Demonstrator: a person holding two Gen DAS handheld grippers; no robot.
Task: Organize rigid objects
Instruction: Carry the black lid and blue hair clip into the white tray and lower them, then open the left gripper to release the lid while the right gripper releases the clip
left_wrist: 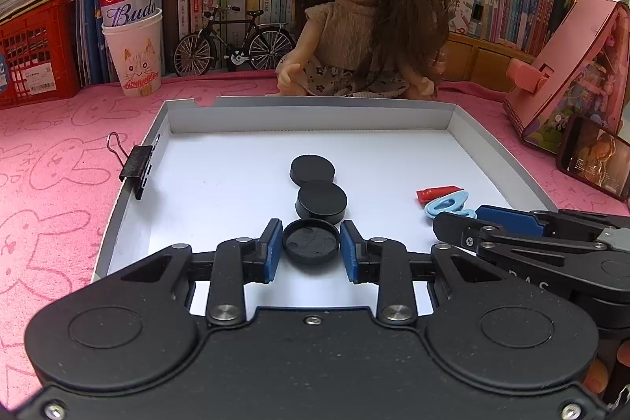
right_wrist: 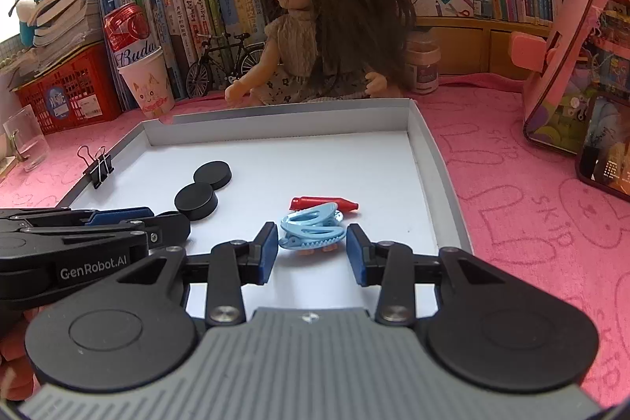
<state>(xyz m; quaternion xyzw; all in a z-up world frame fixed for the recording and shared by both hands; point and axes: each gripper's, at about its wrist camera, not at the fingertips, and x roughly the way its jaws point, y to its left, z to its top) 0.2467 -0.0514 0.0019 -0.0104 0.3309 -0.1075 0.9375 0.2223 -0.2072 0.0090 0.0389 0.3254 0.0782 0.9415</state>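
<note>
Bookshelves back the pink desk [left_wrist: 59, 160]; over its white tray [left_wrist: 468, 144], the left gripper [left_wrist: 311, 248] brackets a hollow black cap [left_wrist: 311, 241], jaws spread, while the right gripper [right_wrist: 311, 250], also spread, frames blue clips [right_wrist: 311, 227] for sorting.

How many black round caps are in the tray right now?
3, in a line up the white tray: one cap between the left gripper fingers, open side up, a second just beyond, a third farthest. None seems hidden.

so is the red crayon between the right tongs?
No, the blue clips sit between the right tongs; the crayon lies beyond them.
</note>
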